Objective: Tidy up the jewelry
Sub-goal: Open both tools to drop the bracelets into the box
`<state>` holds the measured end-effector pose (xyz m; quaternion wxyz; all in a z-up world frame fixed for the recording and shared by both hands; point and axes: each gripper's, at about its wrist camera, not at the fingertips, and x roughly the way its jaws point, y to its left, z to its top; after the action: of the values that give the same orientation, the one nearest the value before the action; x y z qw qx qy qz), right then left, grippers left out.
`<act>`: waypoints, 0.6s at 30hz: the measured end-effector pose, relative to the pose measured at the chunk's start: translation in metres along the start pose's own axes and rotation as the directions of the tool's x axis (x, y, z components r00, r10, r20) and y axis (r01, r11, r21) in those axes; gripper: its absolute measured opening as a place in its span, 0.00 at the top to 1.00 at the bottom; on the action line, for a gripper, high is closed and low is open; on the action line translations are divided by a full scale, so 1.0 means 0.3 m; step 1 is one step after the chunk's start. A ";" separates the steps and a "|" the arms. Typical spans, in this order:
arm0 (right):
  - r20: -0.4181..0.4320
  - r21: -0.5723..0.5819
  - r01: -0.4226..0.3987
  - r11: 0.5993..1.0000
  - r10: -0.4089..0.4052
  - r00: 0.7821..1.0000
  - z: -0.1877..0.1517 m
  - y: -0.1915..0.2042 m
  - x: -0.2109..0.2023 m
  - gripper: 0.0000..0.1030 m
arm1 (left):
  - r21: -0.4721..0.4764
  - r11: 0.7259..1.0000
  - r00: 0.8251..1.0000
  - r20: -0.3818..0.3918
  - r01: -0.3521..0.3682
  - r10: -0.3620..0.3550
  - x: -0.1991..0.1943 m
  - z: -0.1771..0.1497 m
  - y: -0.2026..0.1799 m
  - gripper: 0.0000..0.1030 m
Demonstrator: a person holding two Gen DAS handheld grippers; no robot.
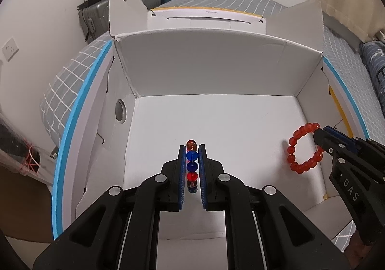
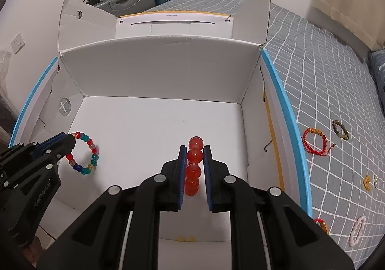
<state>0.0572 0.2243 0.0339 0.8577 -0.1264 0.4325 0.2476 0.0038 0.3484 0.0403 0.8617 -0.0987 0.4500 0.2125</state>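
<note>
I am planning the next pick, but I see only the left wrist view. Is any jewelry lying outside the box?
Observer: Yes, a red cord bracelet lies on the bedspread, right of the box.
Operator: Only this one?
Observer: No, a dark bead bracelet lies just beyond it.
Operator: Is anything nearer?
Observer: A pale pink bracelet lies on the bedspread, nearer the camera.

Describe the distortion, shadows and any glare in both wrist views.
Left wrist: fisheye bends the white box rim, and the red bead bracelet casts a soft shadow leftward. Right wrist: the bedspread grid curves, dark vignette fills the corners, and small highlights sit on the red beads.
</note>
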 end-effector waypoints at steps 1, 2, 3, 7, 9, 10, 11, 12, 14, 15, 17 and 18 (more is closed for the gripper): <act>-0.002 -0.001 0.001 1.000 -0.001 1.000 0.000 0.002 0.001 0.87 | 0.002 1.000 1.000 -0.001 0.001 -0.001 -0.001 0.001 0.000 0.90; -0.002 -0.003 0.003 1.000 -0.003 1.000 -0.001 0.005 0.000 0.87 | 0.000 1.000 1.000 -0.001 0.001 -0.001 0.000 0.001 -0.001 0.90; 0.000 -0.005 0.006 1.000 -0.006 1.000 -0.003 0.007 -0.001 0.87 | -0.002 1.000 1.000 0.003 0.000 0.000 -0.003 0.001 0.000 0.89; 0.024 -0.009 -0.004 1.000 0.005 1.000 0.000 0.014 -0.027 0.82 | -0.008 1.000 1.000 0.020 -0.005 0.005 -0.023 0.002 0.012 0.81; 0.037 -0.004 -0.005 1.000 0.006 0.999 0.002 0.012 -0.041 0.68 | -0.023 1.000 0.999 0.036 -0.005 0.006 -0.041 0.002 0.021 0.67; 0.047 0.001 -0.005 1.000 0.005 0.999 0.003 0.009 -0.049 0.61 | -0.025 1.000 0.999 0.045 -0.009 0.010 -0.048 0.001 0.022 0.58; 0.063 0.011 -0.004 1.000 0.003 0.998 0.003 0.001 -0.062 0.52 | -0.026 1.000 0.998 0.061 -0.011 0.013 -0.062 0.001 0.024 0.54; 0.076 0.020 -0.003 1.000 0.001 0.997 0.005 -0.005 -0.072 0.44 | -0.028 1.000 0.997 0.071 -0.013 0.015 -0.070 0.002 0.025 0.50; 0.103 0.031 0.005 1.000 -0.008 0.995 0.006 -0.017 -0.091 0.39 | -0.027 1.000 0.997 0.078 -0.016 0.018 -0.076 0.003 0.025 0.48; 0.108 0.035 0.011 0.999 -0.015 0.994 0.011 -0.022 -0.098 0.37 | -0.028 1.000 0.997 0.079 -0.015 0.017 -0.080 0.004 0.024 0.42; 0.121 0.043 0.014 0.999 -0.019 0.992 0.015 -0.036 -0.112 0.31 | -0.031 0.999 0.996 0.093 -0.013 0.016 -0.087 0.009 0.021 0.34; 0.130 0.050 0.017 0.999 -0.023 0.991 0.016 -0.044 -0.121 0.28 | -0.029 0.999 0.995 0.100 -0.013 0.016 -0.092 0.010 0.017 0.32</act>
<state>0.0493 0.2038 0.0659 0.8893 -0.0935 0.3802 0.2363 -0.0102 0.3463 0.0648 0.8801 -0.0969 0.4038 0.2300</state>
